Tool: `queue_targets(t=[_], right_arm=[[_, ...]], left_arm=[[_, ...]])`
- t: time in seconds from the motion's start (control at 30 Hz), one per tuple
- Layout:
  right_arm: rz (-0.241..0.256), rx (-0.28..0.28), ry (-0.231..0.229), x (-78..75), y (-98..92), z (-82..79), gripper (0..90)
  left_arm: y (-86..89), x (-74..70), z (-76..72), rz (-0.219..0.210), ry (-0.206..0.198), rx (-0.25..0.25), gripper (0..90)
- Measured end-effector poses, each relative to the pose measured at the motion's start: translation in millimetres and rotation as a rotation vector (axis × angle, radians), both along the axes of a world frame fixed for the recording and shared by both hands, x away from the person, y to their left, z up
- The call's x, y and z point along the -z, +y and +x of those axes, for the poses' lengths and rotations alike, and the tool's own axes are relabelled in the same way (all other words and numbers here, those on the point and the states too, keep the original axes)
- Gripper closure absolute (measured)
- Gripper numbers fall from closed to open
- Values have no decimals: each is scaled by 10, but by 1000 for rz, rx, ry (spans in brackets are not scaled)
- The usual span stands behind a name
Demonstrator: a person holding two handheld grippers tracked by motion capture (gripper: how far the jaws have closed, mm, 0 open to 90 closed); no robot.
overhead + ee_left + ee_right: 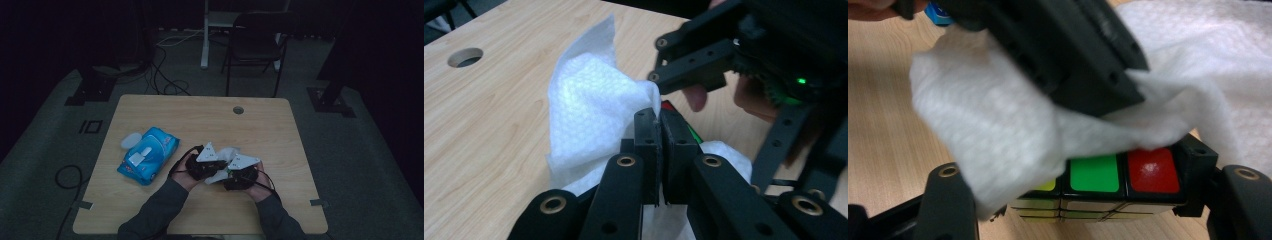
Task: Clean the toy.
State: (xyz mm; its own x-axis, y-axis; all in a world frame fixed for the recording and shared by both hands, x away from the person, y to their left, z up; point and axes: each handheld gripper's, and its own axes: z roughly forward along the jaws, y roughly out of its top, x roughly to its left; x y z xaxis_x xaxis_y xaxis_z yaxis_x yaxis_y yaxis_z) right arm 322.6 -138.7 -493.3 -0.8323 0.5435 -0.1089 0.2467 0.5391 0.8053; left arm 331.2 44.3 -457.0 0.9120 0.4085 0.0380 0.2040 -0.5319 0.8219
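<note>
Wiping tip: we keep the left gripper (659, 117) pinched on the wet wipe (594, 105) and the right gripper (1073, 195) clamping the puzzle cube (1098, 175) steady, rubbing lightly.

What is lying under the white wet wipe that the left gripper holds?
Under the white textured wet wipe sits a colourful plastic puzzle cube, held by the right gripper. Green, red and a little yellow squares show; the rest of its top is covered by the wipe and left gripper.

A dim room with grey carpet floor (350, 165), a black chair (255, 42) behind the light wooden surface (200, 115), and cables (165, 75) trailing.
</note>
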Motion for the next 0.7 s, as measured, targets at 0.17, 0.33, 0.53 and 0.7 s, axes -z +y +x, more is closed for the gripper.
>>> queue_targets(t=[0.17,0.33,0.53,0.7], right_arm=[[-10,9,-1,10,-2,8,338],[-8,16,-5,13,-12,12,338],[-5,17,-14,2,-11,5,338],[9,15,-18,-23,-19,-4,338]], left_arm=[[-25,39,-62,3,0,22,879],[-45,42,-83,-10,9,40,880],[-59,38,-86,-25,16,55,881],[-39,8,-91,-31,3,50,881]])
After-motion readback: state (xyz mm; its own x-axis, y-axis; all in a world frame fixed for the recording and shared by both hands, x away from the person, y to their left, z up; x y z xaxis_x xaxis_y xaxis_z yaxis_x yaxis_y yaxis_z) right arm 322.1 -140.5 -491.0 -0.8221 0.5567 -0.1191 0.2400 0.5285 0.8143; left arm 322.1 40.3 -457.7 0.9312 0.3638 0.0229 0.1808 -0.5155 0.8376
